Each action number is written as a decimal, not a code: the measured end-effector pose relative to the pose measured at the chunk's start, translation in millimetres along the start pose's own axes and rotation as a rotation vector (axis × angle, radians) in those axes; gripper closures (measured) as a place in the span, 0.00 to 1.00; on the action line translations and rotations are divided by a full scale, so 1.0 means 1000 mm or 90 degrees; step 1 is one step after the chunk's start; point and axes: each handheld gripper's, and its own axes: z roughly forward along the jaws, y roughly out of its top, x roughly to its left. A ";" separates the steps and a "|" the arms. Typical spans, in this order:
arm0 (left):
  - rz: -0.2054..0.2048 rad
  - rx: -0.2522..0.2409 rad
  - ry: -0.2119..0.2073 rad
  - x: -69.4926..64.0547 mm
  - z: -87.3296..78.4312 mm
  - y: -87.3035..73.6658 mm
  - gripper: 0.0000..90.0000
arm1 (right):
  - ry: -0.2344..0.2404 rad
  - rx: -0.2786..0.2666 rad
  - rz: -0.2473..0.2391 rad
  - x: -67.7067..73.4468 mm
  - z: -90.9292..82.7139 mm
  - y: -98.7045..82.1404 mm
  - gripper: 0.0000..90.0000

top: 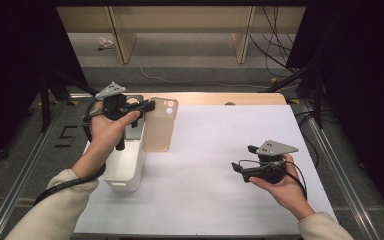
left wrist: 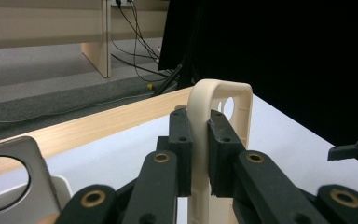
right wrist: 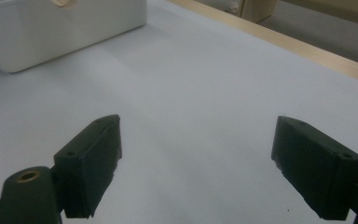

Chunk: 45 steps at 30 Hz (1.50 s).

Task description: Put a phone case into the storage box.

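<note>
A beige phone case (top: 160, 125) with a camera cut-out hangs upright above the table, beside the white bin (top: 125, 170). My left gripper (top: 149, 106) is shut on the case's long edge. In the left gripper view the case (left wrist: 223, 100) rises between the two pads, and my left gripper (left wrist: 199, 154) pinches it near its top corner. A grey phone case (left wrist: 14, 186) with a round hole stands in the bin (left wrist: 64, 186); in the high view the grey case (top: 135, 132) is partly hidden by the hand. My right gripper (top: 242, 157) stands open and empty over the white mat; its jaws (right wrist: 196, 163) are wide apart.
The white mat (top: 220, 145) covers the table, with a wooden edge (top: 230, 98) at the far side. The bin (right wrist: 51, 32) lies ahead of the right gripper, at upper left in its view. Cables and stands are on the floor beyond the table.
</note>
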 end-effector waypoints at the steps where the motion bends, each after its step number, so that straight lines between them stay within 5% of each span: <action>1: 0.000 0.000 0.001 0.001 -0.001 0.000 0.91 | 0.000 0.000 0.000 0.000 0.000 0.000 0.19; 45: -0.019 -0.020 0.061 0.043 -0.023 0.008 0.91 | -0.012 -0.007 0.009 -0.003 -0.005 -0.002 0.19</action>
